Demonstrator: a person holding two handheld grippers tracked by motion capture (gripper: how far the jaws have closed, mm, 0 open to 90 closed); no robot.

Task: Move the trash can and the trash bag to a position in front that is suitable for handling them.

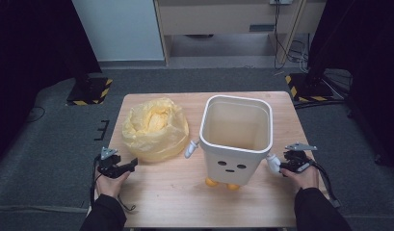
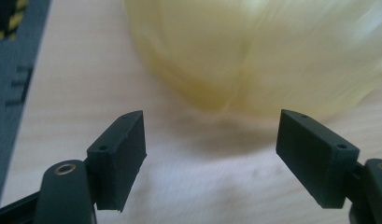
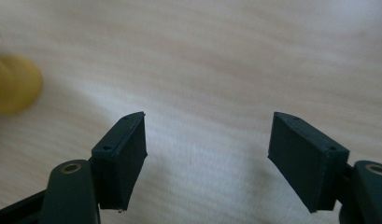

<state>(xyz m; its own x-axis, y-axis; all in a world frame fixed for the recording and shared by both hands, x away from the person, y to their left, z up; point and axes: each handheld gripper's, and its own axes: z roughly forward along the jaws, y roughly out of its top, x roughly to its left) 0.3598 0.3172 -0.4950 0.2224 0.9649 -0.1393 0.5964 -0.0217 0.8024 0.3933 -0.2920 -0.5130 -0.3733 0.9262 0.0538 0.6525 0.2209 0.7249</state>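
A crumpled yellow plastic bag (image 1: 155, 127) lies on the left half of the wooden table (image 1: 175, 202). To its right stands a white bin (image 1: 235, 137) with a drawn face, small white arms and orange feet (image 1: 211, 182); it is upright with its top uncovered. My left gripper (image 1: 132, 164) rests by the table's left edge, just in front of the bag, open with nothing between its jaws. In the left gripper view the bag (image 2: 254, 51) lies close ahead of the left gripper (image 2: 209, 154). My right gripper (image 1: 282, 168) stands open beside the bin's right arm (image 1: 272, 162). In the right gripper view, bare wood lies between the jaws of the right gripper (image 3: 207, 156), with an orange foot (image 3: 13, 84) at the left.
The table stands on grey carpet. Black stands with yellow-striped bases (image 1: 88, 90) flank the table's far corners. Cables (image 1: 281, 33) hang near a wooden cabinet at the back. A person's dark sleeves (image 1: 105, 214) enter from the bottom.
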